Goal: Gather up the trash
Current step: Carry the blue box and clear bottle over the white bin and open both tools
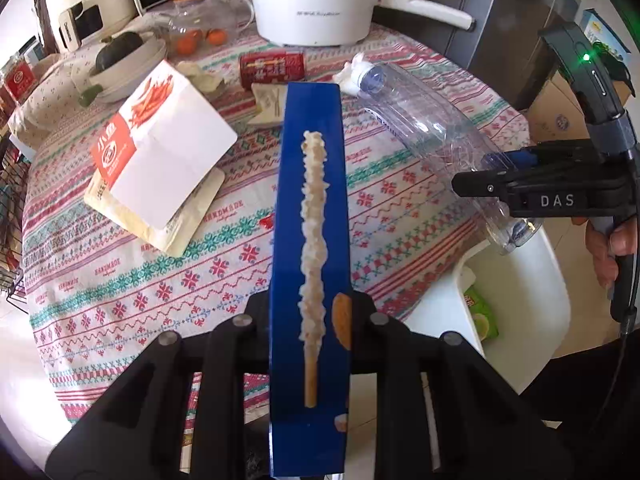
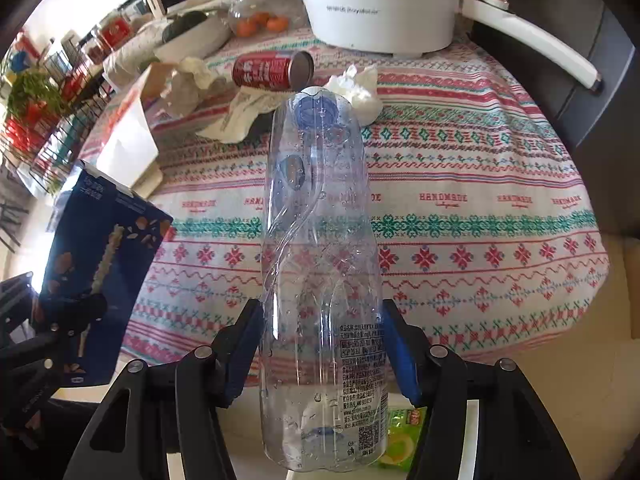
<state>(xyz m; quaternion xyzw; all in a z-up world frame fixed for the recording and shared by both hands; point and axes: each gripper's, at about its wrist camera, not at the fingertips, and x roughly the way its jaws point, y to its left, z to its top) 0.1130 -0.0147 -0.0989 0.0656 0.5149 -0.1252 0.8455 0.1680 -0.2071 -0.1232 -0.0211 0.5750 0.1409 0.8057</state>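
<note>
Clamped edge-on in the left gripper, a flat blue snack box fills the middle of the left wrist view, its long axis running straight away from the camera along the fingers, out over the patterned tablecloth. To the right and lower, past the table's rounded edge, sits a white bin with a green wrapper already inside; judging by this, the box must travel right and down to clear the rim. Between box and bin hangs the right gripper, closed on a clear plastic bottle that slants up over the table. Still on the cloth further off: a red can on its side, crumpled tissue and a white paper bag.

Blue pads press both sides of the clear plastic bottle in the right wrist view, the right gripper holding it near its base, cap end pointing away over the tablecloth. Its base hangs beyond the table edge, with the green wrapper showing directly below, so the right hand appears the nearer to the drop and has open room beneath. At the left, the blue snack box stands tilted in the left gripper, beside the table edge and well apart from the bottle. Behind, the red can and crumpled tissue lie uncollected.
</note>
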